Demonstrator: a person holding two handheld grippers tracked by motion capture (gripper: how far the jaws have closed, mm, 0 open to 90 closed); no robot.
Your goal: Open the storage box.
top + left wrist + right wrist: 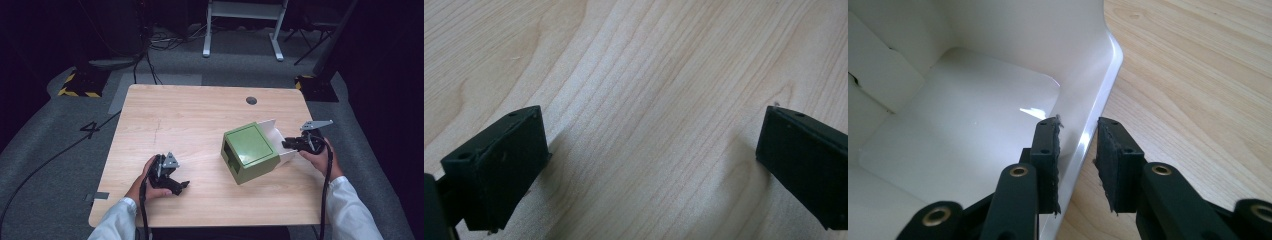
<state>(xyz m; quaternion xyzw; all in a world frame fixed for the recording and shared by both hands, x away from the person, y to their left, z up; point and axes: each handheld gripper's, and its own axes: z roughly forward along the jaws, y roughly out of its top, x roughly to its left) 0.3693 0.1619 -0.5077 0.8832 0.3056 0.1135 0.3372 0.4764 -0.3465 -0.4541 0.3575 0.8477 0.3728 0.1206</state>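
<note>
A green box (250,150) lies on its side on the right half of the wooden table (190,115), its open end facing right with white flaps (272,131) spread out. My right gripper (289,145) is at that open end. In the right gripper view the jaws (1077,122) sit astride the edge of one curved white flap (998,100), closed down on it, with the box's white inside to their left. My left gripper (181,186) rests low near the front left of the table, well away from the box. Its jaws (654,135) stand wide open over bare wood.
A dark round grommet (251,100) sits near the table's far edge. Beyond the table are a white desk frame (243,10), floor cables and stands with yellow-black striped bases (80,85). Bare wood lies between the left gripper and the box.
</note>
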